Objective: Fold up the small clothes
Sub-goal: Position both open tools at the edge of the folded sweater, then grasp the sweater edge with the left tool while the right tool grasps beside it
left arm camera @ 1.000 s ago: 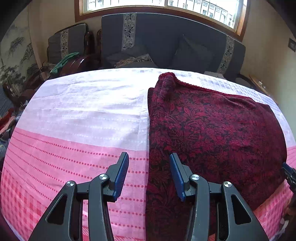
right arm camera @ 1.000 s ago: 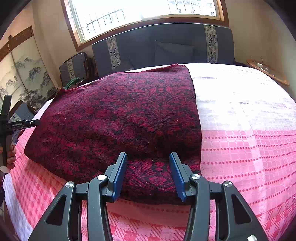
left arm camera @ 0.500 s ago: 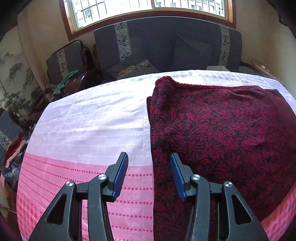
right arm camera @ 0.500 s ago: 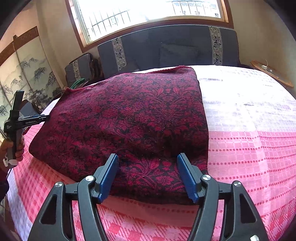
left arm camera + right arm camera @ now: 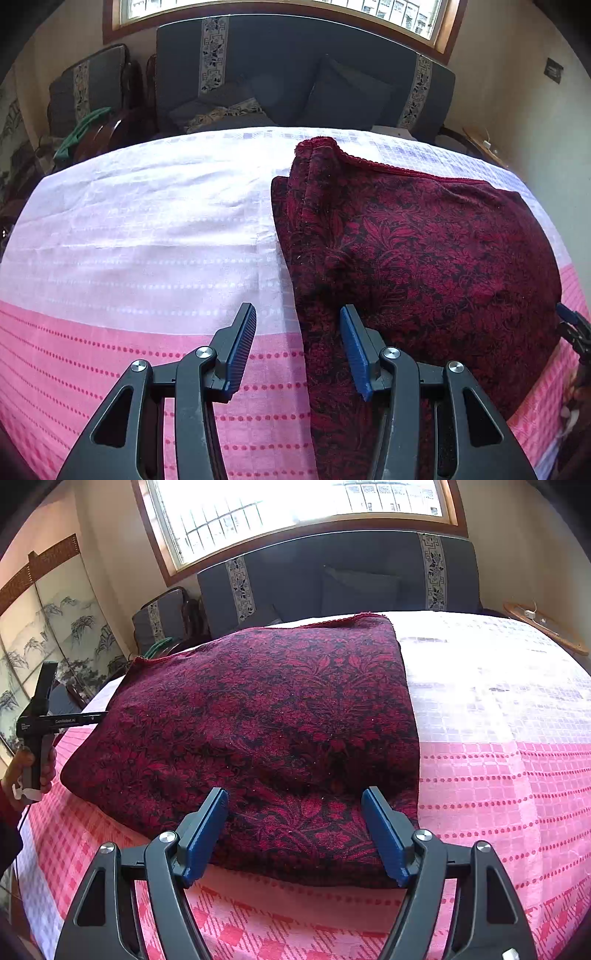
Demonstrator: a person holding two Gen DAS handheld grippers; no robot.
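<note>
A dark red floral garment [image 5: 424, 266] lies folded in layers on the pink and white tablecloth [image 5: 147, 258]. My left gripper [image 5: 298, 343] is open and empty, straddling the garment's left folded edge. In the right wrist view the garment [image 5: 266, 731] fills the middle. My right gripper [image 5: 295, 830] is open wide and empty, over the garment's near right corner. The left gripper [image 5: 40, 716] also shows at the far left of the right wrist view, held in a hand.
The cloth covers a table; its far edge [image 5: 258, 131] meets a dark sofa [image 5: 295, 74] with cushions. An armchair [image 5: 88, 85] stands at the back left, a painted screen [image 5: 44, 635] on the left, a small wooden side table [image 5: 543, 627] at the right.
The right gripper's jaws have opened wider over the garment's near corner. The left gripper has shifted and tilted slightly along the left fold. The garment has not moved.
</note>
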